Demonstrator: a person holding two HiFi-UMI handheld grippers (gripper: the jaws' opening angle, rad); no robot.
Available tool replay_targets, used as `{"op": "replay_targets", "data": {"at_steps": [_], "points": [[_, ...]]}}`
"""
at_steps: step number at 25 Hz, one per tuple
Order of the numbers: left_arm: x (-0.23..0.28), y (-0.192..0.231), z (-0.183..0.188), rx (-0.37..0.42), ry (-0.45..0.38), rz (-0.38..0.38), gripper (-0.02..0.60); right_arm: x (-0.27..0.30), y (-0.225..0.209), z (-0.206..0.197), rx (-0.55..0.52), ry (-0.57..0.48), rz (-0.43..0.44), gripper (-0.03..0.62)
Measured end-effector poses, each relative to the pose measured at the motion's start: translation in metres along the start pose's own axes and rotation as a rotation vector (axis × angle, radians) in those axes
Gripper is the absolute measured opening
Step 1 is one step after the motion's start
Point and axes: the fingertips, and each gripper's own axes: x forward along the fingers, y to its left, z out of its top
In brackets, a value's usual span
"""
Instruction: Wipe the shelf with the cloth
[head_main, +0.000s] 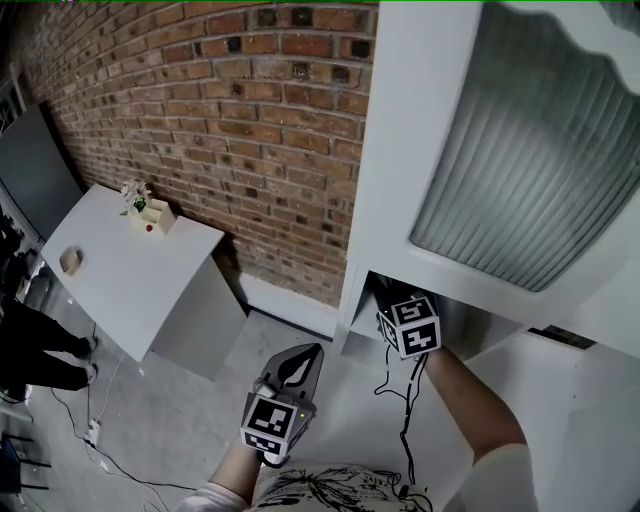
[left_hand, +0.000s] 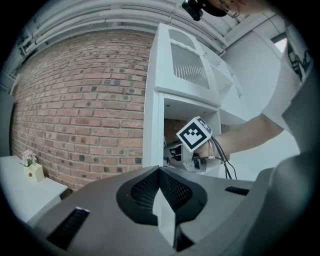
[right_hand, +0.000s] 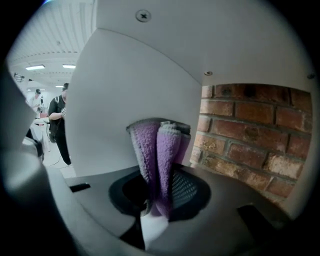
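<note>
No words, numbers or brand names can be read anywhere. The only printed signs are black-and-white square markers (head_main: 271, 420) on the left gripper (head_main: 303, 360) and the right gripper (head_main: 390, 303).

on my feed I see a red brick wall (head_main: 230, 120) at the back, white side table (head_main: 130, 290) against it, little flower box (head_main: 150, 216) on top by the wall, small beige thing (head_main: 70, 261) near its left edge, no clue what, white cables (head_main: 100, 440) trailing on the floor, person (right_hand: 60, 125) standing far off
</note>
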Motion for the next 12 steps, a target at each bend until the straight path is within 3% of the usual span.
{"op": "replay_targets", "data": {"at_steps": [12], "points": [[-0.020,-0.023,0.015,0.025,-0.030,-0.023,0.014,-0.044,0.053,-0.008,-0.024,-0.004,0.071,0.083]]}}
